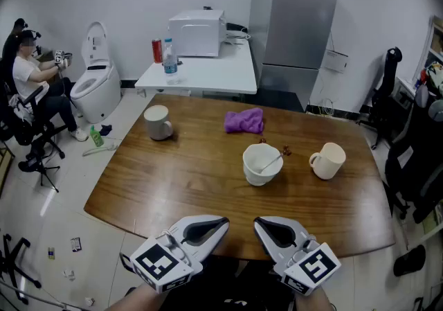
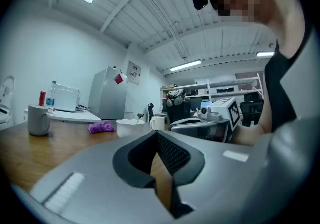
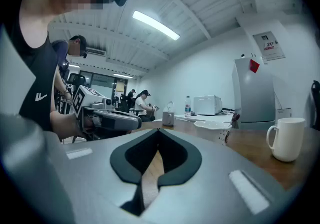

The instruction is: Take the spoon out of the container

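Crockery is sitting on the wooden tabletop (image 1: 187, 185) in three pieces: one white container (image 1: 262, 164) and two white mugs. The container is standing a little right of the tabletop's middle, and the one spoon (image 1: 273, 162) is lying inside it. The spoon is showing as a slim, pale handle slanting up out of the container and leaning on the rim on the side toward the right edge; its bowl end is lying low inside and is hard to make out. The far mug (image 1: 158, 122) is standing toward the far left corner, well apart from the container. The right mug (image 1: 328, 161) is standing near the right edge, close beside the container but not touching it, with its handle turned toward the container. One purple cloth (image 1: 244, 121) is lying crumpled by the far edge, about midway along it. Two grippers are hovering side by side at the near edge, well apart from the container: the left gripper (image 1: 223, 221) and the right gripper (image 1: 257, 223) are each pointing out over the tabletop with jaw tips pressed together and nothing between them.
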{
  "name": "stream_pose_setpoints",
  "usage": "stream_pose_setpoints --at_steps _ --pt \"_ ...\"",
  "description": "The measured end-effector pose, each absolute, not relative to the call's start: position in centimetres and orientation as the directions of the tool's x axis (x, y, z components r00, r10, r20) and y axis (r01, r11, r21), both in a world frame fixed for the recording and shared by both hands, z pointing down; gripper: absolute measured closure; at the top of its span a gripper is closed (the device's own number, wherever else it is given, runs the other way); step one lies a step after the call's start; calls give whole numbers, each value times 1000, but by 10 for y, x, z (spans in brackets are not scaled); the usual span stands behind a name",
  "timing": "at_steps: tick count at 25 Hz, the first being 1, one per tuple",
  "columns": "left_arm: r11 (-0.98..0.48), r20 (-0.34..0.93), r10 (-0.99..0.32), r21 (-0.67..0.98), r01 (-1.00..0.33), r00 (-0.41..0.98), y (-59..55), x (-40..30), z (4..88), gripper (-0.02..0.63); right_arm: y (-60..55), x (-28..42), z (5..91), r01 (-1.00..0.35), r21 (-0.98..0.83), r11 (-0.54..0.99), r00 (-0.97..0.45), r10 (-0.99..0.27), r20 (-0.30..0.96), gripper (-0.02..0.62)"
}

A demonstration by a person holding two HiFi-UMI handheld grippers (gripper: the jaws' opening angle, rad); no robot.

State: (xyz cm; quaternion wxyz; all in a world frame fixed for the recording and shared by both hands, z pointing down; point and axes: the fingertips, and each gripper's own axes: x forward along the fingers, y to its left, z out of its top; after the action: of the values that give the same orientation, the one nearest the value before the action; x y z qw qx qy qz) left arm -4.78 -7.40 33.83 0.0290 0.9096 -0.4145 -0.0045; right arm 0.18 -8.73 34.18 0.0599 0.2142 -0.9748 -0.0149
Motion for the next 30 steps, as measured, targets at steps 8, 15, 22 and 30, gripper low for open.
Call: stream_pose_setpoints --at_steps 8,15,22,30 --pt "-662 46 -747 35 -749 663 -88 -42 339 594 -103 8 341 -425 57 903 -894 -429 129 592" --pt "-677 47 -734 39 -735 678 -101 -33 338 594 -122 11 336 -432 69 899 -891 -437 123 592" --pt "-684 52 -727 34 -728 685 -110 -29 337 594 -128 12 335 -435 78 897 -888 -442 129 592" --pt "-720 57 -691 19 -693 720 -114 -12 339 594 -158 30 337 -479 113 870 -854 -492 169 591"
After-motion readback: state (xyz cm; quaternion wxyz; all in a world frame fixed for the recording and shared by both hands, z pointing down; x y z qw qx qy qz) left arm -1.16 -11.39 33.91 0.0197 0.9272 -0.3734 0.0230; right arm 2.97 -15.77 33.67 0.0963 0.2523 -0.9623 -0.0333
